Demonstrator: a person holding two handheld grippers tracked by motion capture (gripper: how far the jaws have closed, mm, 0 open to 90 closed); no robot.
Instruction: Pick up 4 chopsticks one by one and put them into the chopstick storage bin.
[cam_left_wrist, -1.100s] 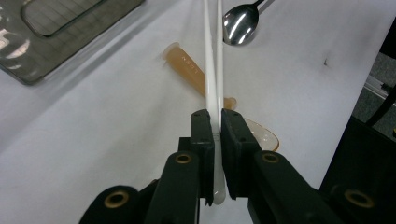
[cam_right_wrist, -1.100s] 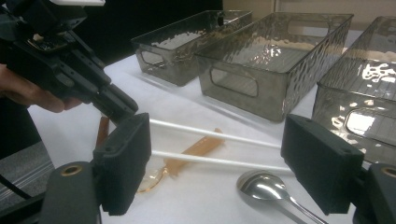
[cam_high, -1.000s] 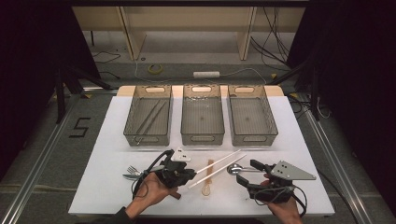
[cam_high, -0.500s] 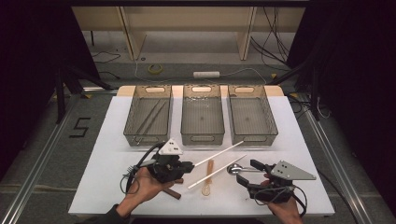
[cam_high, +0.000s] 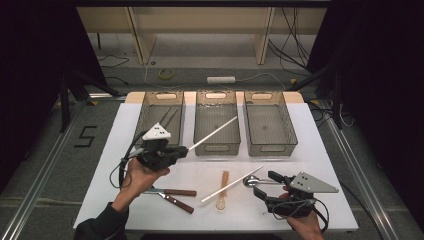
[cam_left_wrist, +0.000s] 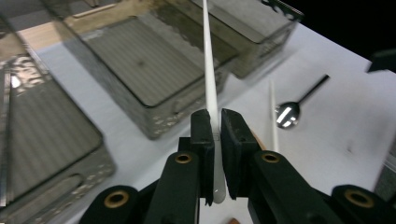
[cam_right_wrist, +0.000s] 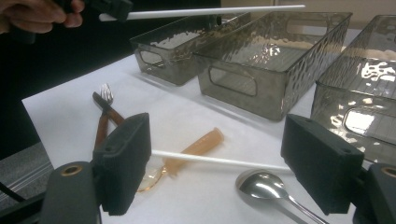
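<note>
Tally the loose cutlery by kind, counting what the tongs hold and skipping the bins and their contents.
Chopsticks: 2, one in the left tongs, one on the table
Metal spoon: 1
Orange spoon: 1
Brown-handled pieces: 2
Total: 6

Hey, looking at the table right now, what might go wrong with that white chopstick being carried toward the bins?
1. The left hand-held gripper pinches the white chopstick near one end, so the long free length could swing or slip out.
2. Its far tip hangs over the middle bin and might knock the rim, or drop there rather than with the chopsticks already in the left bin.
3. The second chopstick lies against the metal spoon; picking it up may push the spoon.
</note>
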